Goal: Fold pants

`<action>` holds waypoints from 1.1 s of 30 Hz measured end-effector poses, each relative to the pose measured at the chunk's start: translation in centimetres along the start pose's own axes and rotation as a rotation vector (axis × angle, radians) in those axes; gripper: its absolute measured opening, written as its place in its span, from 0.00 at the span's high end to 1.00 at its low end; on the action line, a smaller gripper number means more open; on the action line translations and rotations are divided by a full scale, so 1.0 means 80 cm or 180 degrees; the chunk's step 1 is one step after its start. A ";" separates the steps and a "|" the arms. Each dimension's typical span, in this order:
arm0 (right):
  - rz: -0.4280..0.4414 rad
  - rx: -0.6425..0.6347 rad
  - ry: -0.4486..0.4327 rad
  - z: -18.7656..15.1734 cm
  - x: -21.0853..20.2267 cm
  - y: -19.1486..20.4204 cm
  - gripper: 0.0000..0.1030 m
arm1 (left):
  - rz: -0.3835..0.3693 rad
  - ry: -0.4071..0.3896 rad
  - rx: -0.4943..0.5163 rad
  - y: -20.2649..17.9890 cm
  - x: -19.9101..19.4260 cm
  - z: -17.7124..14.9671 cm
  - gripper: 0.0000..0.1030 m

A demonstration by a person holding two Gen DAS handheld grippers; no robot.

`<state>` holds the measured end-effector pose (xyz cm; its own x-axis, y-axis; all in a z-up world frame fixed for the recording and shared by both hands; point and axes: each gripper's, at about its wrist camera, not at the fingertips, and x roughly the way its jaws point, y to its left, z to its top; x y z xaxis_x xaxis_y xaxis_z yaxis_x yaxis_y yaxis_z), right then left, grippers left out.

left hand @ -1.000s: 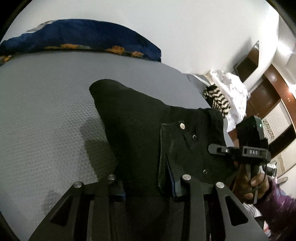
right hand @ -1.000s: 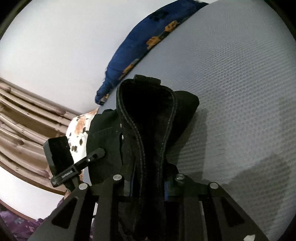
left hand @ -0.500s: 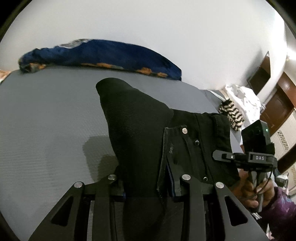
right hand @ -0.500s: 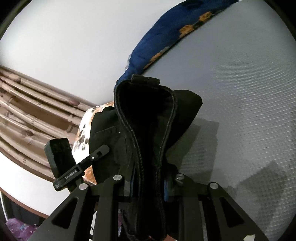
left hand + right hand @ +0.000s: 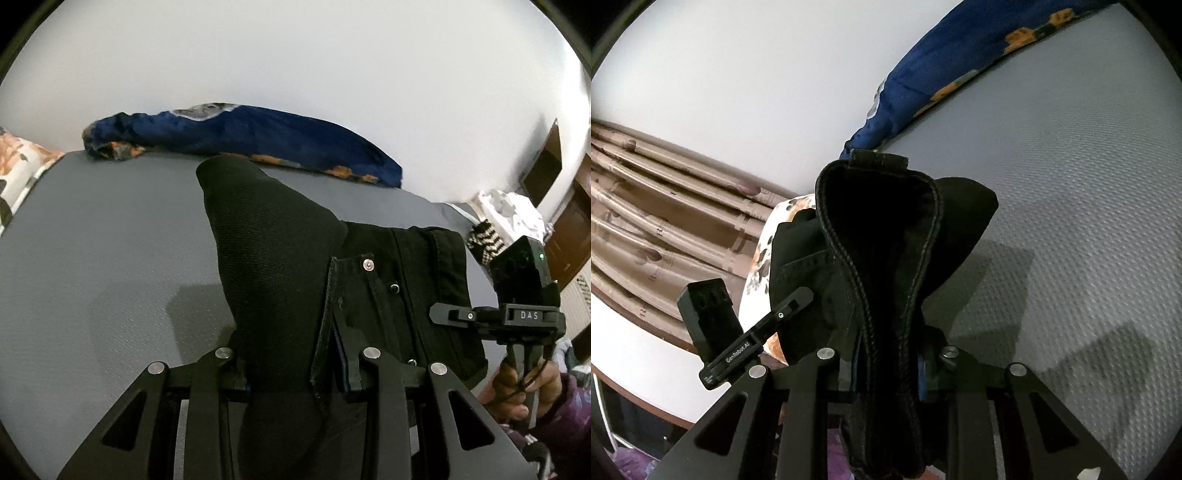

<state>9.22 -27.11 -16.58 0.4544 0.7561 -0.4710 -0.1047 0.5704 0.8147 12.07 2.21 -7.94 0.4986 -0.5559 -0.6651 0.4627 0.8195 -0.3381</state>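
Observation:
The black pants hang bunched between both grippers, lifted above the grey bed sheet. My left gripper is shut on the pants near a pocket with metal rivets. My right gripper is shut on the pants' waistband, which loops up in front of the camera. The right gripper also shows at the right edge of the left wrist view, and the left gripper at the lower left of the right wrist view. The cloth hides all the fingertips.
A dark blue cloth with orange print lies along the bed's far edge against the white wall. A floral pillow sits at the left end. Brown curtains hang beyond the bed. White and striped clothes lie at the right.
Both grippers have lifted and tilted up with the pants. The wall and blue cloth now fill more of each view, and the pants hang higher over the sheet.

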 end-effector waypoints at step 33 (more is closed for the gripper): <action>0.0151 0.0078 0.0084 0.099 0.098 0.012 0.79 | 0.0227 -0.0161 -0.0184 0.113 0.061 0.098 0.69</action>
<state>19.65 -23.18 -16.78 0.4260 0.7904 -0.4402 -0.1039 0.5260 0.8441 24.44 5.81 -9.00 0.5656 -0.5011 -0.6550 0.3824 0.8631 -0.3300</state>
